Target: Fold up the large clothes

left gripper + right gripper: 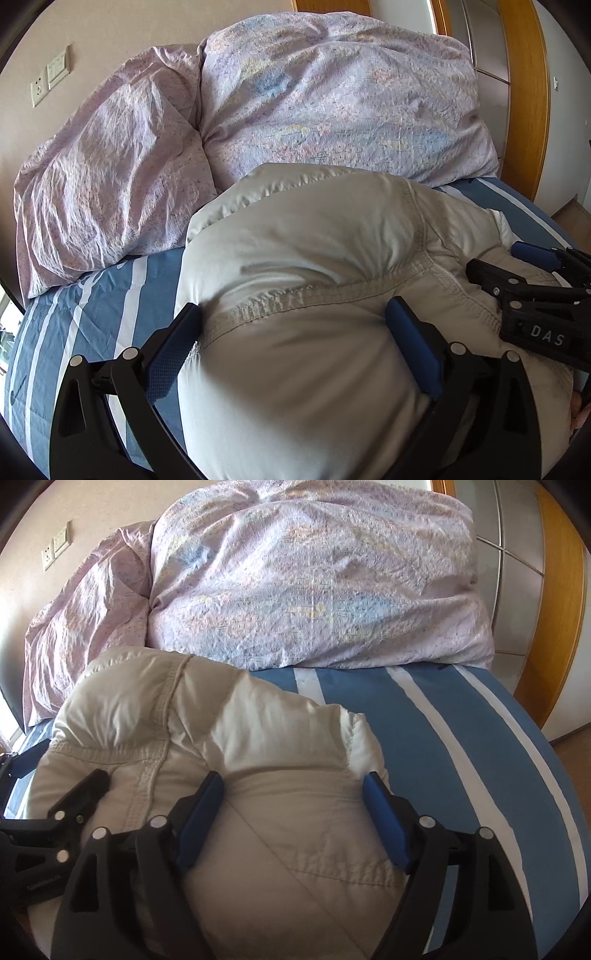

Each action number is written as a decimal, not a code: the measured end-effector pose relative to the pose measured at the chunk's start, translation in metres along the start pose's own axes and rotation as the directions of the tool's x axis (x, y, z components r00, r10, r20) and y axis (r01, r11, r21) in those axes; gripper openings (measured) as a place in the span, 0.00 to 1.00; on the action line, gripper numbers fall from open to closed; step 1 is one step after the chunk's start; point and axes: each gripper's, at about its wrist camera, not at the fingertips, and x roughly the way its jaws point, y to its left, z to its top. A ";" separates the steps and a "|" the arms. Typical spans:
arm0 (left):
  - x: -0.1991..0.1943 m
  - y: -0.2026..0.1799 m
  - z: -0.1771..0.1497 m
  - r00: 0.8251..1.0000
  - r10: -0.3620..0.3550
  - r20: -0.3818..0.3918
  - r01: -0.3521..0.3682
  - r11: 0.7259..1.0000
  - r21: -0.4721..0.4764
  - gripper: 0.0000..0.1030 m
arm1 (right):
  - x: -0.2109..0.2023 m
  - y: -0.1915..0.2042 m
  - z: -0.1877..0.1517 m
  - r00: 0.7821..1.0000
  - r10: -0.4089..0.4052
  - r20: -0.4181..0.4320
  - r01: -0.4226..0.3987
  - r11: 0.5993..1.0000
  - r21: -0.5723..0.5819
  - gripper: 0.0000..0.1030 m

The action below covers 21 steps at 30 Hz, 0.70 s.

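Note:
A puffy beige padded jacket point(314, 240) point(147, 709) lies bunched on the blue striped bed sheet point(92, 314) point(461, 738). My left gripper point(295, 325) straddles its left part, jaws wide, with a bulge of fabric and a puckered seam between the blue pads. My right gripper point(291, 812) straddles the right part, jaws also wide, and the fabric there looks loose rather than pinched. Each gripper shows in the other's view: the right gripper point(506, 258) at the right edge, the left gripper point(55, 771) at the left edge. Both rest close together on the jacket.
A big lilac patterned duvet point(332, 110) point(314, 590) and a pillow point(110, 166) are heaped behind the jacket against the wall. Wall sockets point(48, 79) are at the upper left. A wooden frame point(528, 92) and wardrobe doors point(517, 572) stand at the right.

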 end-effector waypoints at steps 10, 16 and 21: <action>0.003 -0.003 -0.002 1.000 0.026 0.010 -0.026 1.000 -0.004 0.99 | 0.009 -0.006 -0.001 0.999 0.034 0.002 -0.034 0.999 0.026 0.77; -0.013 0.022 0.000 0.999 -0.054 -0.008 0.053 0.994 -0.092 0.99 | -0.006 -0.014 0.007 0.996 0.066 -0.059 -0.063 0.996 0.061 0.85; -0.040 0.083 -0.008 0.960 -0.279 -0.014 0.264 0.922 -0.284 0.99 | -0.040 -0.056 0.014 0.961 0.254 -0.110 -0.224 0.948 0.227 0.91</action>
